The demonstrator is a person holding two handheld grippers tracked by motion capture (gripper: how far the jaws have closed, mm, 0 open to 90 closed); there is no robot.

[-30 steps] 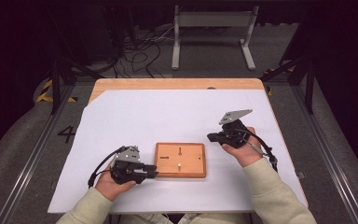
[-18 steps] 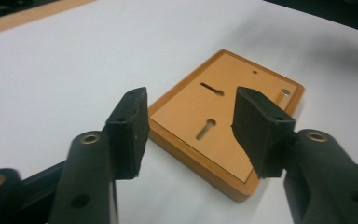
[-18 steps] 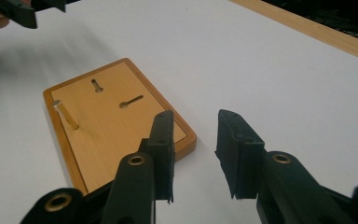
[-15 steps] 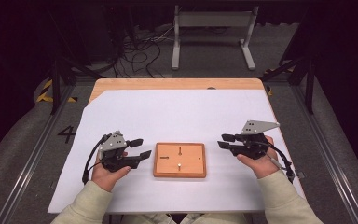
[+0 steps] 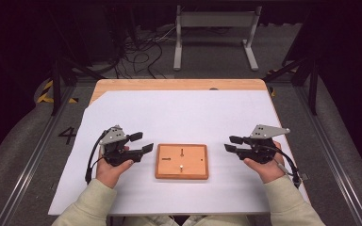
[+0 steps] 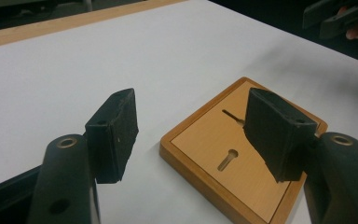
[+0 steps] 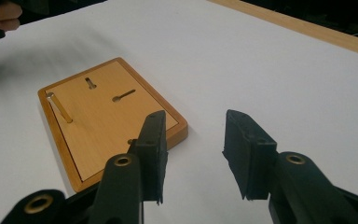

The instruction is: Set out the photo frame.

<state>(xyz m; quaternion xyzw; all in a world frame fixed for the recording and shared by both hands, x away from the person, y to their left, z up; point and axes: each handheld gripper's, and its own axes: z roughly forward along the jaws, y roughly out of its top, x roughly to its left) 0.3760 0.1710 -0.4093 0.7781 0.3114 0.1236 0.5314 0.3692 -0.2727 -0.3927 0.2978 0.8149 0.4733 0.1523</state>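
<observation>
A small wooden board (image 5: 181,161) with keyhole-shaped slots lies flat on the white sheet near the front of the table; it also shows as the board (image 6: 242,158) in the left gripper view and the board (image 7: 107,116) in the right gripper view. My left gripper (image 5: 141,142) hovers just left of it, open and holding nothing, its jaws wide apart (image 6: 196,135). My right gripper (image 5: 231,143) is a short way right of the board, also open and holding nothing (image 7: 193,154). Both point inward at the board.
The white sheet (image 5: 179,113) covers most of the wooden table (image 5: 179,84). Beyond the far edge are cables and a grey metal stand (image 5: 214,33) on the floor. Metal rails run along both sides.
Both grippers have drawn outward from the board, the left one to the left and the right one down and to the right. The board has stayed in place.
</observation>
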